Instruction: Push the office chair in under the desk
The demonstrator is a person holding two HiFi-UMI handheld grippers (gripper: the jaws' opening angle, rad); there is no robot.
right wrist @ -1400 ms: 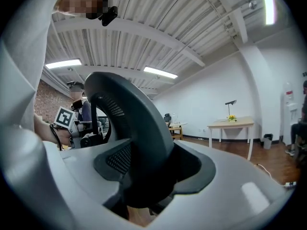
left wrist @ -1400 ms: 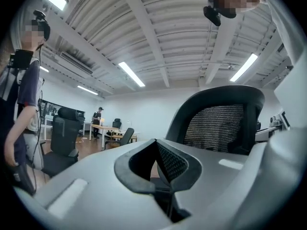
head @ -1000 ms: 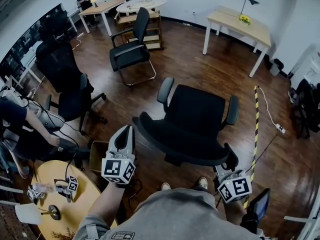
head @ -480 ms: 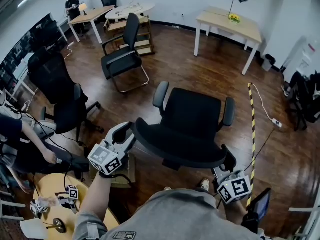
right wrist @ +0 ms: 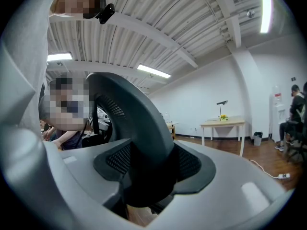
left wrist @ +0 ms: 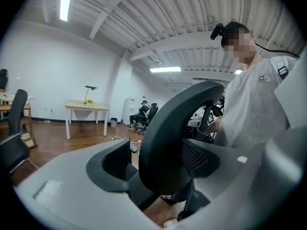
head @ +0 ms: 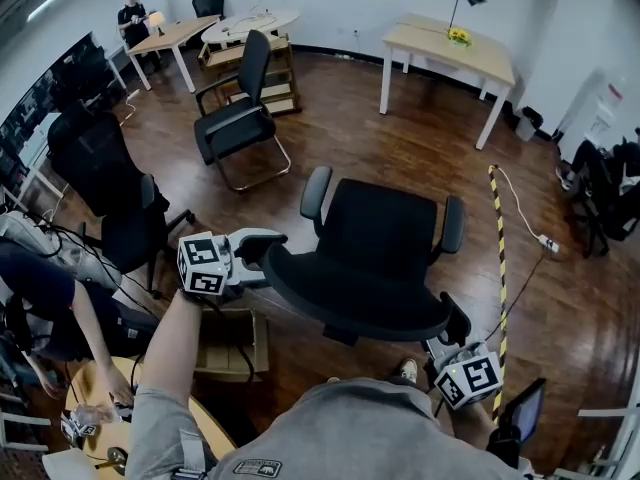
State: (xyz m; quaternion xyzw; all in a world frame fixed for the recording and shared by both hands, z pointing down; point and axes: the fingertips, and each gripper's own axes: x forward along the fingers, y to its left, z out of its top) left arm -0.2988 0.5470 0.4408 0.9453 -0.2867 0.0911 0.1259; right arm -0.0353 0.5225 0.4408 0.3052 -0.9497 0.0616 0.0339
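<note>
Swung round sideways since a second ago, left gripper (head: 262, 251) straddles the mid-floor black mesh office chair (head: 385, 238) at its backrest rim, jaws just opened wide (no pinch yet), right gripper (head: 443, 341) clamps the opposite rim, pale wooden desk (head: 450, 50) straight beyond, well apart.

**Head view:** we look steeply down from above onto the office chair (head: 375, 258). **Camera on the left claw (head: 262, 250):** we look about level along its jaws, very close to the chair's back rim. **Camera on the right claw (head: 438, 340):** likewise, from the opposite side. All three views share that rim and the far desk (head: 448, 46).
</note>
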